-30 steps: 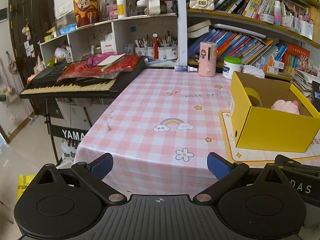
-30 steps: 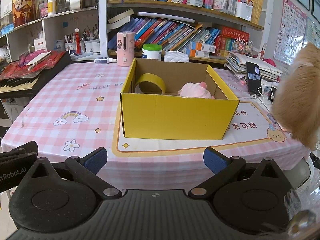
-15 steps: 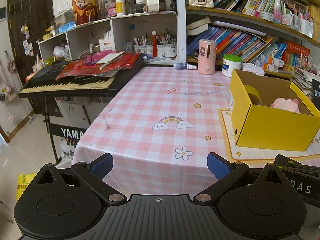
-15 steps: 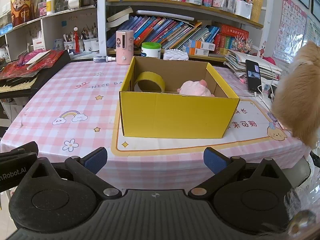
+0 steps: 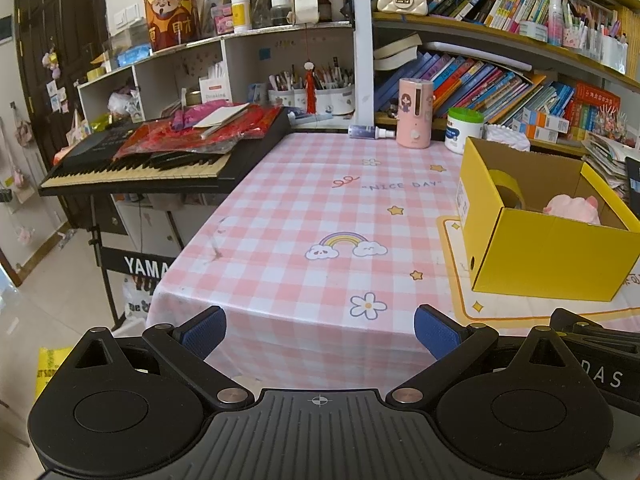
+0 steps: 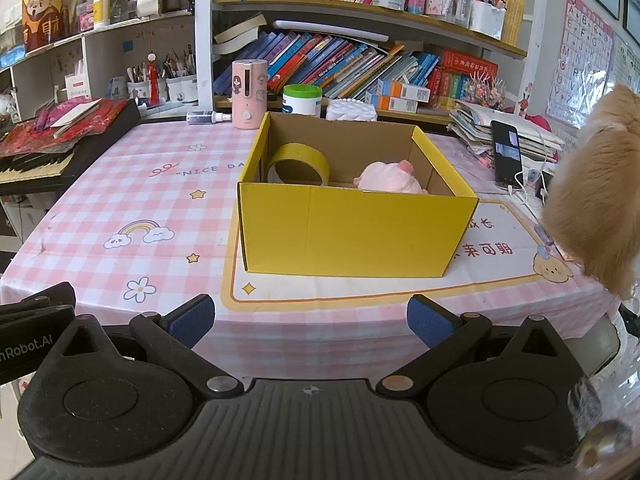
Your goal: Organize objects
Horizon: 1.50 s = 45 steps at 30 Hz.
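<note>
Nothing has shifted but a slight camera drift: both the left gripper and right gripper hang released and empty short of the yellow box, where the furry animal might nudge it.

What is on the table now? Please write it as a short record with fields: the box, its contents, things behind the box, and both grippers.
box: yellow cardboard box, open top, standing on a mat on the pink checked tablecloth
contents: tape roll at its left, pink plush toy at its right
behind box: pink dispenser, green-lidded jar, small spray bottle lying down
left gripper: open, empty, at the near table edge
right gripper: open, empty, facing the box
</note>
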Each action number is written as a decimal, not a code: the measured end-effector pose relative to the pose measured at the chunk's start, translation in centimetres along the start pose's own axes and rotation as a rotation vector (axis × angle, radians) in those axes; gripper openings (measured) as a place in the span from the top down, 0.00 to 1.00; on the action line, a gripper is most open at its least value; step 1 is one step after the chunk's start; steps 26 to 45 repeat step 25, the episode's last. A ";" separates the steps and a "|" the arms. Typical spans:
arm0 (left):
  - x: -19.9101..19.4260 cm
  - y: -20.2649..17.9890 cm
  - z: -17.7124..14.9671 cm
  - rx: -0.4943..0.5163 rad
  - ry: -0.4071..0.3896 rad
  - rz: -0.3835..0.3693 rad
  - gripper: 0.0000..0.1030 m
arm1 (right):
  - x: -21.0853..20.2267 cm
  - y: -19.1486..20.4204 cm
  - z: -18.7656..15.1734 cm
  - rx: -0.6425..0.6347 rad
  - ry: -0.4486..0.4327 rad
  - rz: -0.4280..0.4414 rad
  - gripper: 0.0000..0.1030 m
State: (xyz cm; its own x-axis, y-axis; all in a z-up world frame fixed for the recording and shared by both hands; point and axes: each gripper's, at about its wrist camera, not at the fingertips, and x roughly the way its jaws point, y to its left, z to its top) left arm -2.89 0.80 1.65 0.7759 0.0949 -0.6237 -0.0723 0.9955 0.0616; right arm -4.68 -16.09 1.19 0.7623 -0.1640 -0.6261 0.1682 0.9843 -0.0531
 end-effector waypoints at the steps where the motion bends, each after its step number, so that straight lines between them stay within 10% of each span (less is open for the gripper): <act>1: 0.0 -0.1 0.0 0.001 0.000 0.001 0.01 | 0.0 0.0 0.0 0.000 0.001 0.001 0.00; 45: 0.5 0.1 0.0 -0.019 0.015 -0.026 0.02 | 0.2 -0.3 0.0 -0.006 0.017 -0.006 0.00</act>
